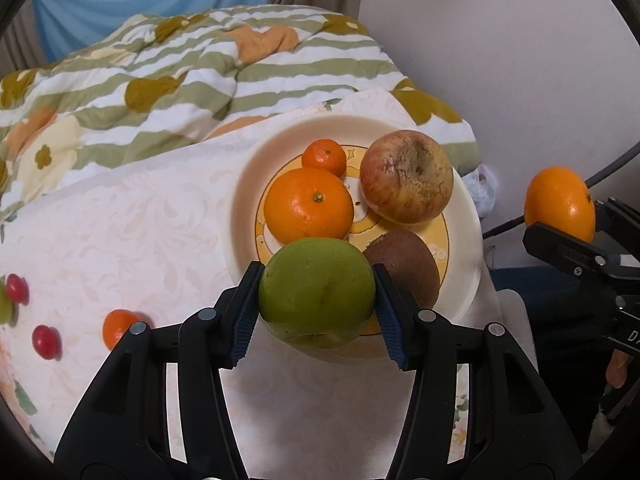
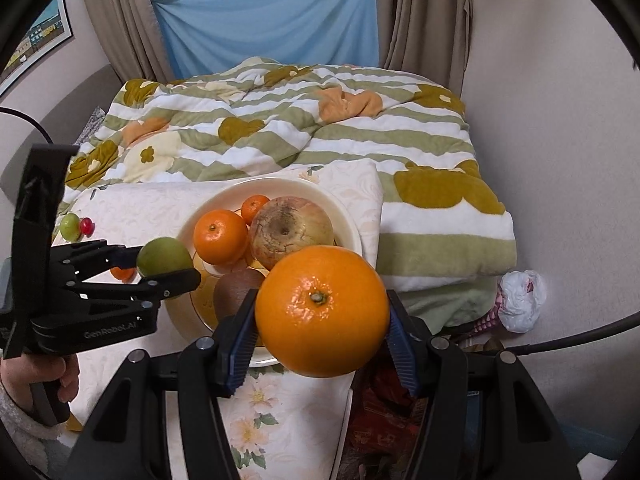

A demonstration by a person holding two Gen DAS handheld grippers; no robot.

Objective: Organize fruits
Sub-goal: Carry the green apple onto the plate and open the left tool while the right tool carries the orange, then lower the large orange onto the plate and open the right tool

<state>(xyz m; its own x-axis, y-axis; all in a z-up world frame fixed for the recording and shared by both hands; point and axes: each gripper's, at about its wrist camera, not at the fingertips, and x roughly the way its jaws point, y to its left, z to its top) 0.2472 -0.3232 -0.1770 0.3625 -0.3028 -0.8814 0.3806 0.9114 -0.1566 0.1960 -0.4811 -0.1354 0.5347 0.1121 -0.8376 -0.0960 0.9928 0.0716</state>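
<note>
While both claws carry fruit above plate [image 1: 470,280]: left claw [image 1: 318,292] pinches green apple [image 1: 316,292] across widest girth; right claw [image 2: 322,312] pinches large orange [image 2: 322,310] likewise. Both likely firm, smooth, roll-prone, bruisable; equator grip suits, release low.
</note>
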